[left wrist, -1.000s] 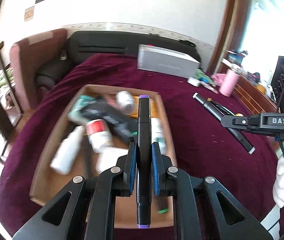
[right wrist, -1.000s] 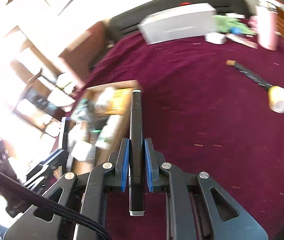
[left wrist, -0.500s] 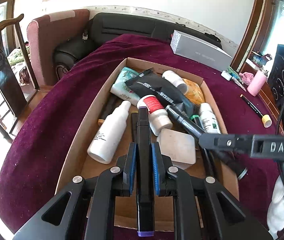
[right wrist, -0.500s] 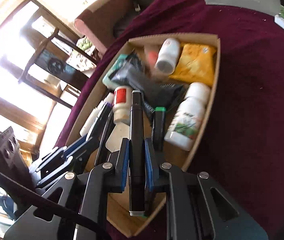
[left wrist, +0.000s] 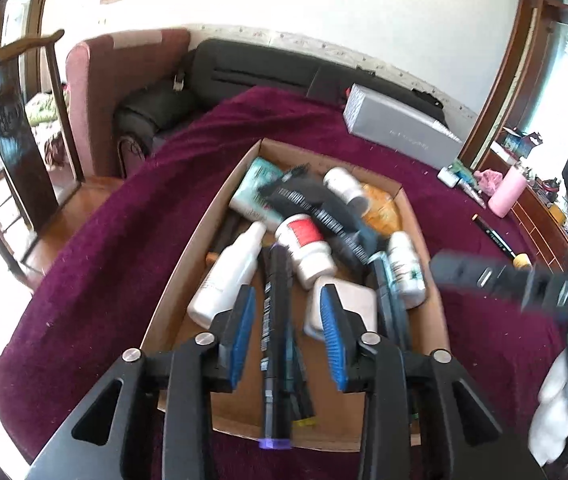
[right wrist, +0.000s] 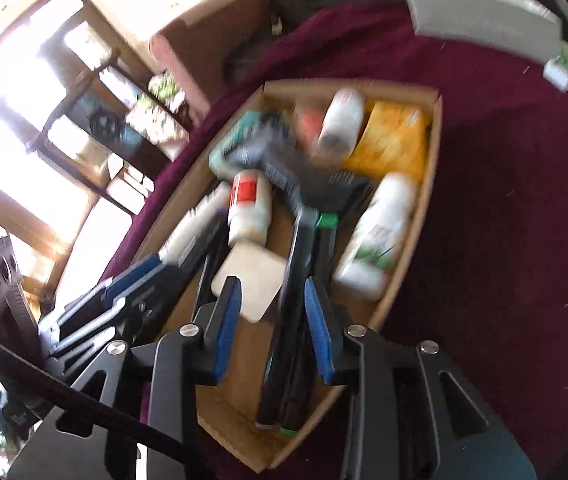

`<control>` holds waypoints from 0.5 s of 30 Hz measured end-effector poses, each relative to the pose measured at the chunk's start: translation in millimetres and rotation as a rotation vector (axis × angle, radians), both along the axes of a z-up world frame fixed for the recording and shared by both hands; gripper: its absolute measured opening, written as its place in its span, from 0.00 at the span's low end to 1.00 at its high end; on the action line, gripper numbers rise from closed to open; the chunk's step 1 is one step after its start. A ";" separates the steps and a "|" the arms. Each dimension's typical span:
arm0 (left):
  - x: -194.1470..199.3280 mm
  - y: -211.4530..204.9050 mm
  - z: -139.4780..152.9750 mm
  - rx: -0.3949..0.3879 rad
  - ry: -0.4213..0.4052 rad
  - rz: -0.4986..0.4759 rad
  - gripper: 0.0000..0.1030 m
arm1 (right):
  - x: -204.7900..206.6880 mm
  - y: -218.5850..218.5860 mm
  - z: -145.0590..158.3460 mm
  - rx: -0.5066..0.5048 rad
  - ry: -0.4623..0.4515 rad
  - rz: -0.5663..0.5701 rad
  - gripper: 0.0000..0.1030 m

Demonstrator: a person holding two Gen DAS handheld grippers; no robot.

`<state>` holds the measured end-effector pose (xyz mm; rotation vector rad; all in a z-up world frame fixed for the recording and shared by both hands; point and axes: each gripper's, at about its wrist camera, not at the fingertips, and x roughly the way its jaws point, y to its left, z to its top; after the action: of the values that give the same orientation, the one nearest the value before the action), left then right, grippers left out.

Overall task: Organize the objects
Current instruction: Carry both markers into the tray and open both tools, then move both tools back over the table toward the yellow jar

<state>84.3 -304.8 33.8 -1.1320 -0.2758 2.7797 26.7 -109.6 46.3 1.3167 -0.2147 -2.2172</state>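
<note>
A cardboard box (left wrist: 171, 280) on the maroon bed holds several bottles, pouches and markers; it also shows in the right wrist view (right wrist: 432, 184). My left gripper (left wrist: 287, 320) is open above the box's near end. A black marker with a purple end (left wrist: 275, 344) lies loose in the box between its pads. My right gripper (right wrist: 271, 310) is open over the box's right side. A black marker with a white end (right wrist: 290, 312) lies in the box between its pads, beside a green-capped marker (right wrist: 326, 240).
A grey carton (left wrist: 400, 128) lies at the far side of the bed (left wrist: 103, 264). A pencil-like stick (left wrist: 498, 238), a pink cup (left wrist: 508, 192) and small items sit at the right. A sofa (left wrist: 243, 72) and a chair (left wrist: 23, 112) stand beyond.
Both grippers have opened and let go of their markers, which now lie in the box. Both grippers were shut on the markers half a second ago.
</note>
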 end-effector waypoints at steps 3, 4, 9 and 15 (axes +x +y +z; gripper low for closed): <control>7.3 18.5 16.4 -0.052 0.055 -0.016 0.34 | 9.7 27.9 37.1 0.028 0.158 -0.082 0.41; 8.8 25.8 21.3 -0.072 0.071 -0.025 0.36 | 17.4 34.6 52.5 0.061 0.242 -0.124 0.45; 13.3 67.8 40.3 -0.148 0.124 -0.077 0.38 | 82.4 92.3 120.0 0.192 0.756 -0.410 1.00; 16.7 116.0 57.8 -0.225 0.153 -0.131 0.38 | 46.4 168.1 127.6 0.017 0.519 -0.372 1.00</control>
<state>101.0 -188.8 91.6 -0.9331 0.1250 2.8123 73.1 58.6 173.9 0.7062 -0.2580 -2.7910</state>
